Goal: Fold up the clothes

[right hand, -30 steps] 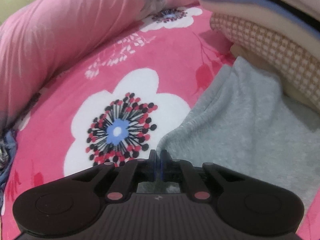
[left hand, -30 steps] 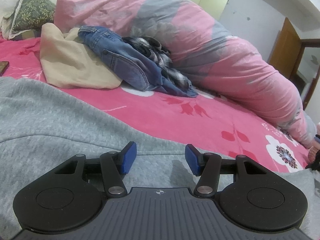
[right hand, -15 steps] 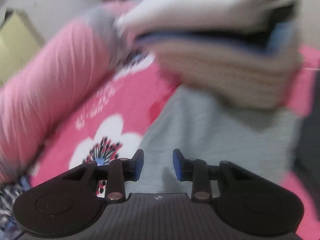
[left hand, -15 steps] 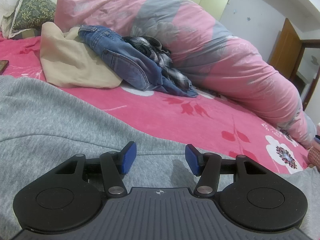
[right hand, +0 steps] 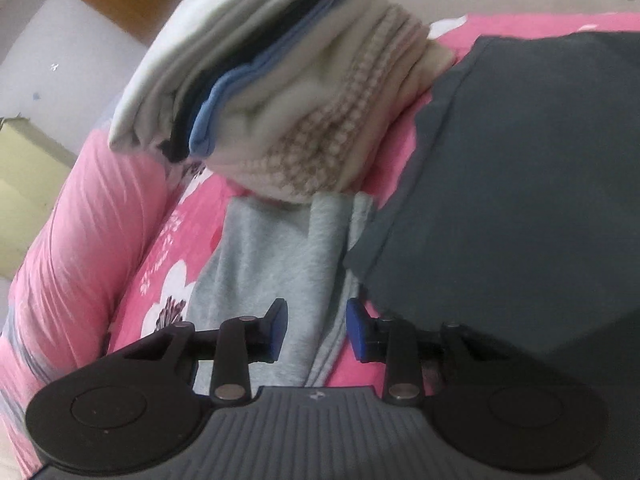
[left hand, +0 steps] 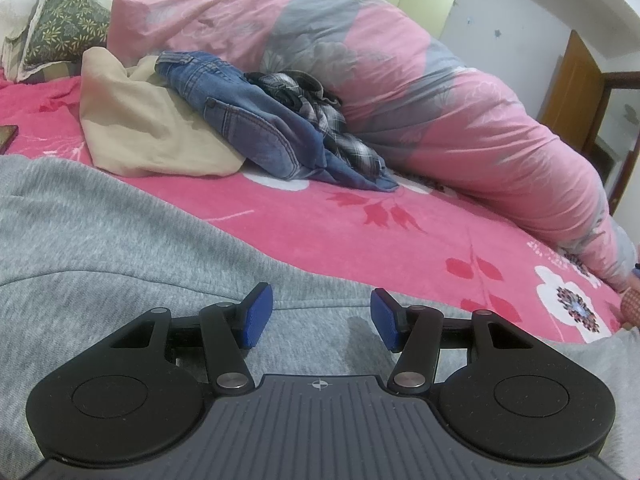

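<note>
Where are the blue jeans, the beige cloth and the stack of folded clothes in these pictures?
blue jeans (left hand: 244,128), left wrist view, on the pocket area.
beige cloth (left hand: 140,136), left wrist view, on its broad front face.
stack of folded clothes (right hand: 280,92), right wrist view, on the folded edges facing the camera.

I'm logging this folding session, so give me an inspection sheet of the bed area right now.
Surface: pink floral bedsheet, covering the bed.
Job's things: grey sweatshirt spread flat; dark grey garment beside it; folded stack behind.
Clutter: jeans, plaid shirt and beige cloth heaped unfolded; quilt bunched along the far side.
Grippers: left gripper open above the sweatshirt; right gripper open, fingers empty, sweatshirt edge below.
Cables: nothing seen.
Surroundings: patterned pillow, wooden door.
</note>
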Action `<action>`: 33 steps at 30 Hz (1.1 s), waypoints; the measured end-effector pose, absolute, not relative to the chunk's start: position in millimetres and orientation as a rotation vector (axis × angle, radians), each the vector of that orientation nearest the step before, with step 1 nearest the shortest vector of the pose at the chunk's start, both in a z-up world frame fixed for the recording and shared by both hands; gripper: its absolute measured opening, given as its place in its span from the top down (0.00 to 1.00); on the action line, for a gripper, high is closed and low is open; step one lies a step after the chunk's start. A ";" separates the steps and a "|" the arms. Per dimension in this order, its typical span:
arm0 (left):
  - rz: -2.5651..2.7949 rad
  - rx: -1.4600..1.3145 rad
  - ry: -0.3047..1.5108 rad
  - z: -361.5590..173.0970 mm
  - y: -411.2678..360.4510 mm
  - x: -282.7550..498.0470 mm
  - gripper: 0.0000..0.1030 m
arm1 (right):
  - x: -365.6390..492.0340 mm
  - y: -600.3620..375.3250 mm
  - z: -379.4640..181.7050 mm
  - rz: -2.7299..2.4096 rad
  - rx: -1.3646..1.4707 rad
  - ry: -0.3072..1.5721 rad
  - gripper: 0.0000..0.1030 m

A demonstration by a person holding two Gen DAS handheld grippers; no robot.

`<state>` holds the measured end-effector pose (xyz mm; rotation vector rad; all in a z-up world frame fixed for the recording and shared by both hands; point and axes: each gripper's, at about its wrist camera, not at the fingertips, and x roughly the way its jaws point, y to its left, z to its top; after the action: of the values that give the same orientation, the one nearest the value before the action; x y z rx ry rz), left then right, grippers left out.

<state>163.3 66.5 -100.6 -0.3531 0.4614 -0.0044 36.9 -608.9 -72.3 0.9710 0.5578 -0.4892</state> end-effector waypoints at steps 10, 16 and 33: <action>0.004 -0.334 0.467 -101.0 62.2 163.6 0.47 | 53.7 -609.9 -100.1 -0.502 1.008 0.635 0.57; 0.004 -0.332 0.468 -101.0 62.0 163.3 0.47 | 72.1 -630.5 -117.5 -0.486 1.065 0.568 0.73; -0.001 -0.343 0.466 -100.5 64.1 163.5 0.47 | -7.1 -650.4 -102.0 -0.548 0.972 0.512 0.94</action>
<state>163.5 64.1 -100.5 -0.3429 0.4657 -0.0015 -7.1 -650.4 -102.0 0.9721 0.5120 -0.5478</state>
